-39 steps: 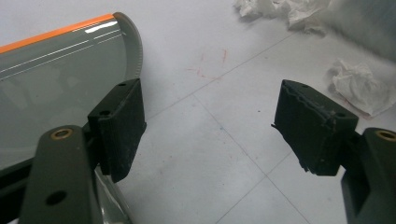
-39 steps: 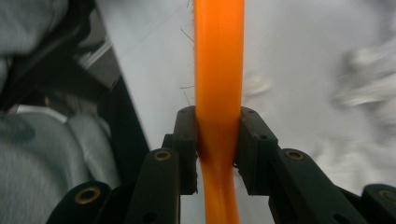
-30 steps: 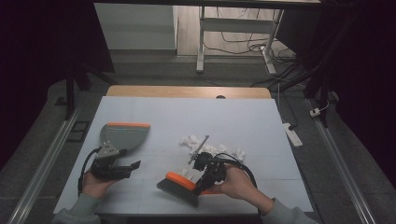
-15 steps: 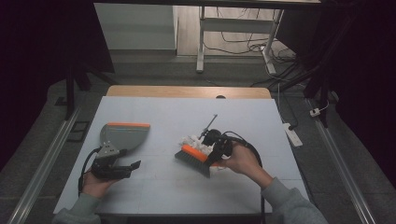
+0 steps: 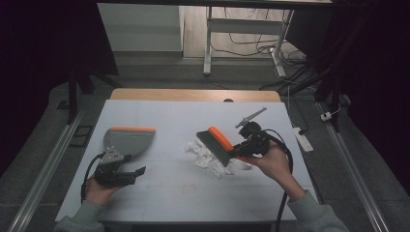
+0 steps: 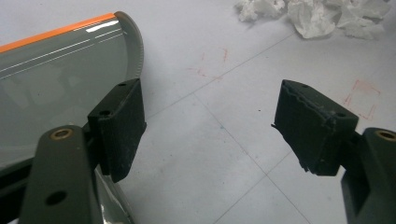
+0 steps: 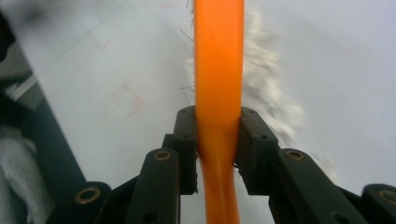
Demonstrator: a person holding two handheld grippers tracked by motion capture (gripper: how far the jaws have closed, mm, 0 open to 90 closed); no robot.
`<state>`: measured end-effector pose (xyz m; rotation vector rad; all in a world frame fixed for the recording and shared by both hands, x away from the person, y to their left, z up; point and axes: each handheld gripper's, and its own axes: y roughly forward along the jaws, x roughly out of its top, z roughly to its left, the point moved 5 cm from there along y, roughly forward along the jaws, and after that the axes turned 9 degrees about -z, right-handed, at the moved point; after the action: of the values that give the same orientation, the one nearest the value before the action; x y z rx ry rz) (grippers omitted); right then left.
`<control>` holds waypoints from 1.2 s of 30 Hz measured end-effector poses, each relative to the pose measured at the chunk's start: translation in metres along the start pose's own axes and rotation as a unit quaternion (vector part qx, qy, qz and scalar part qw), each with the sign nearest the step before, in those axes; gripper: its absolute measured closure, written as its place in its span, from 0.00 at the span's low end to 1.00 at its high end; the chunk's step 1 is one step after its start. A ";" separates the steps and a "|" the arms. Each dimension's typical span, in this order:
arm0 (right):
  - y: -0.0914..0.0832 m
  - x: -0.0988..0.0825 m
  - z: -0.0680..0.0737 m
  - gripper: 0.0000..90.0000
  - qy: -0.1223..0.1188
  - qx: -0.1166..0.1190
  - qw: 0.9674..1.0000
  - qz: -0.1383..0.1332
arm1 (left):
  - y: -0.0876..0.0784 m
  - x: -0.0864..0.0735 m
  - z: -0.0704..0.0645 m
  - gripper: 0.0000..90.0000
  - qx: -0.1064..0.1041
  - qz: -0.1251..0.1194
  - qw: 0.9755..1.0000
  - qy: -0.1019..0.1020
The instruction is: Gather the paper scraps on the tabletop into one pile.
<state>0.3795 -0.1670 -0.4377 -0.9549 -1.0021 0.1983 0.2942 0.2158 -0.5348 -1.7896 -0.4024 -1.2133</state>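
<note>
Right gripper point(image 5: 241, 147): seen in the high view at the table's right half, jaws clamped on the orange handle of the brush point(image 5: 216, 143).
Grip detail: in the right gripper view the brush handle point(image 7: 218, 84) is pinched between both pads.
Brush: held above the table, bristles pointed down and left, over the heap of crumpled paper point(image 5: 209, 157).
Crumpled paper: heaped on the table point(image 5: 193, 193) near its middle, just beside the brush head.
Left gripper point(image 5: 136, 173): rested at the table's left front, jaws spread wide with nothing between them.
Dustpan point(image 5: 126, 141): grey with an orange edge, laid flat just beyond the left gripper; its rim point(image 6: 133, 51) is seen beside one pad.
</note>
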 end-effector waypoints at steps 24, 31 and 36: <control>-0.013 -0.068 -0.067 0.79 0.184 -0.159 0.962 0.121 | 0.006 0.009 -0.011 0.29 -0.041 -0.018 0.999 0.026; 0.025 -0.035 -0.045 0.79 0.151 -0.120 0.973 0.125 | 0.007 0.009 -0.009 0.29 -0.035 -0.017 0.999 0.021; 0.041 -0.019 -0.037 0.79 0.153 -0.085 0.980 0.095 | 0.008 0.008 -0.008 0.29 -0.030 -0.010 0.999 0.021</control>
<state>0.4091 -0.1749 -0.4881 -1.1983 -0.6514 0.1202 0.2983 0.2031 -0.5310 -1.8109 -0.3647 -1.2875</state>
